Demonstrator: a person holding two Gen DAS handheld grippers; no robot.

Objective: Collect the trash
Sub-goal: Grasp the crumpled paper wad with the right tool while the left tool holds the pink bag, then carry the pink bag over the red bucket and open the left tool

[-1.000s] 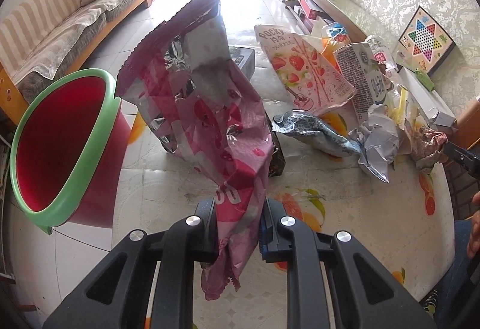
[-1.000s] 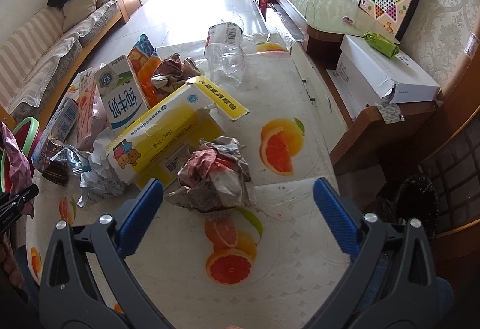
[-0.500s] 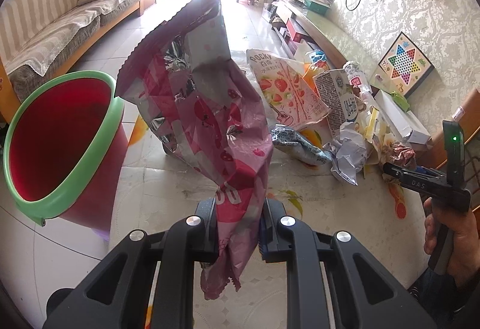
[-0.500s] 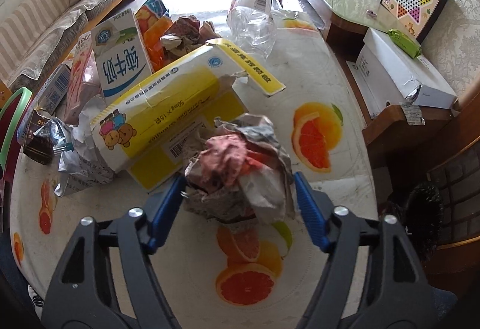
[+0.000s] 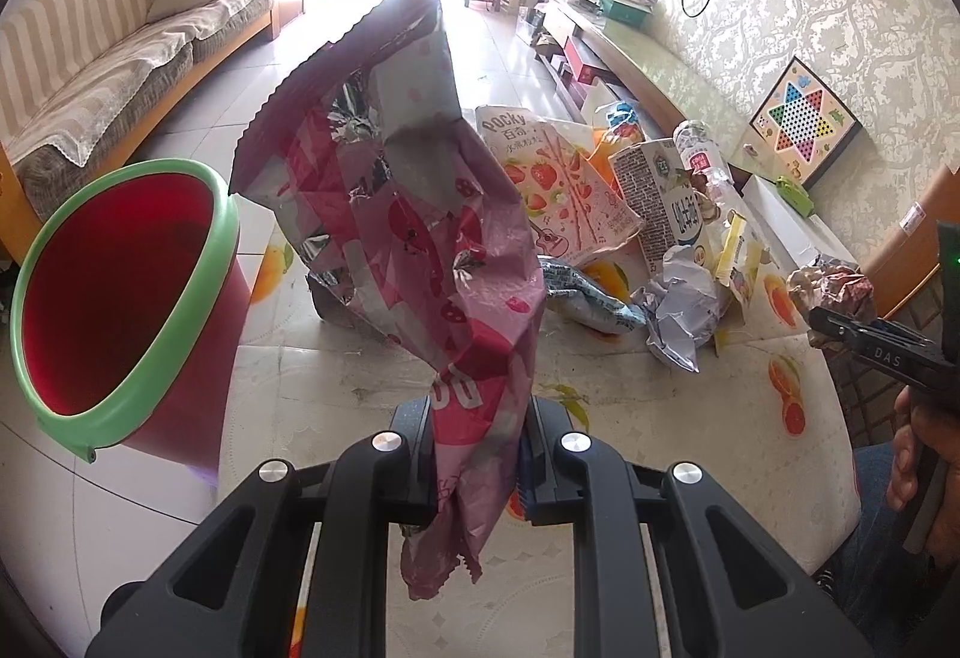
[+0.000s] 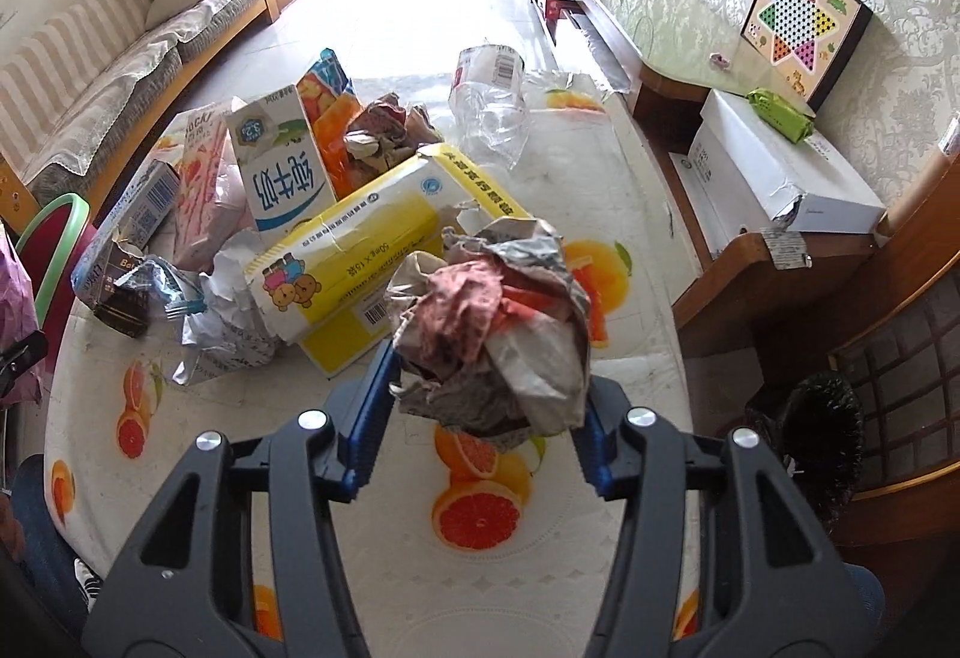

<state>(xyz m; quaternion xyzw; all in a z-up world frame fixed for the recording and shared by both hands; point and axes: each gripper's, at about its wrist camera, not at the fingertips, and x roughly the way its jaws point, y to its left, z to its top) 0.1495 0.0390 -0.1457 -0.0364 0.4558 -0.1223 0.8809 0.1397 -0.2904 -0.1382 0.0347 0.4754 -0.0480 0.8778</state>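
My left gripper is shut on a pink foil snack bag and holds it upright above the table's left part, right of a red bin with a green rim. My right gripper is shut on a crumpled paper-and-foil wad, lifted off the fruit-print tablecloth. The wad and the right gripper also show at the right edge of the left wrist view. The bin's rim shows at the left in the right wrist view.
More trash lies on the table: a yellow box, a milk carton, a Pocky bag, a crushed clear bottle, crumpled wrappers. A sofa stands far left, a wooden cabinet with a white box on the right.
My right gripper moved forward, closed on the crumpled wad and lifted it off the table. My left gripper kept holding the pink bag and drew back a little.
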